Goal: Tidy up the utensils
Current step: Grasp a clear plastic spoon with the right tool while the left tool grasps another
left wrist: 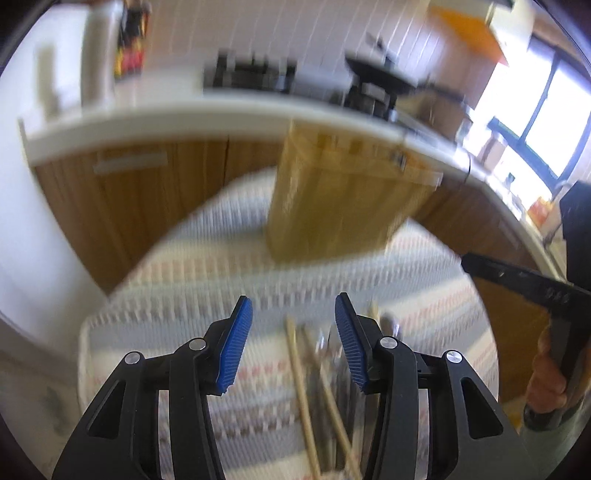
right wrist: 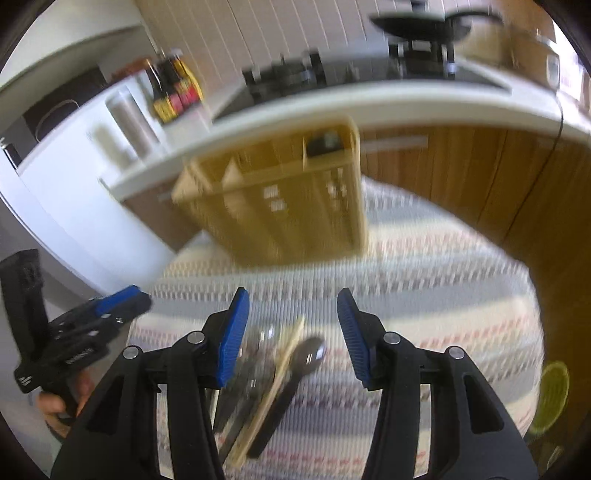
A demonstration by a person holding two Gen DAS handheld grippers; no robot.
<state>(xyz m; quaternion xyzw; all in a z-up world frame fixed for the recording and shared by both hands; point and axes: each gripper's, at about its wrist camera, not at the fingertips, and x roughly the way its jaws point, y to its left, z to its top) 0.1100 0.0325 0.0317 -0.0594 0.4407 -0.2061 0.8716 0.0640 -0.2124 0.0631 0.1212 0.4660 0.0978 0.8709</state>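
Observation:
Both views are motion-blurred. A yellow compartmented utensil holder (left wrist: 332, 195) stands at the far side of a round table with a striped cloth (left wrist: 192, 288); it also shows in the right wrist view (right wrist: 284, 206). A pile of utensils lies near me: wooden chopsticks (left wrist: 301, 384) and metal cutlery, and in the right wrist view a black-handled spoon (right wrist: 295, 376) beside wooden chopsticks (right wrist: 273, 384). My left gripper (left wrist: 293, 345) is open and empty above the pile. My right gripper (right wrist: 293, 338) is open and empty above the same pile.
A white counter (right wrist: 332, 107) with wooden cabinets curves behind the table, carrying sauce bottles (right wrist: 177, 88) and a stove with a pan (right wrist: 421, 22). A yellow-green round object (right wrist: 550, 391) sits low at the right. The other gripper shows at the left (right wrist: 77, 339).

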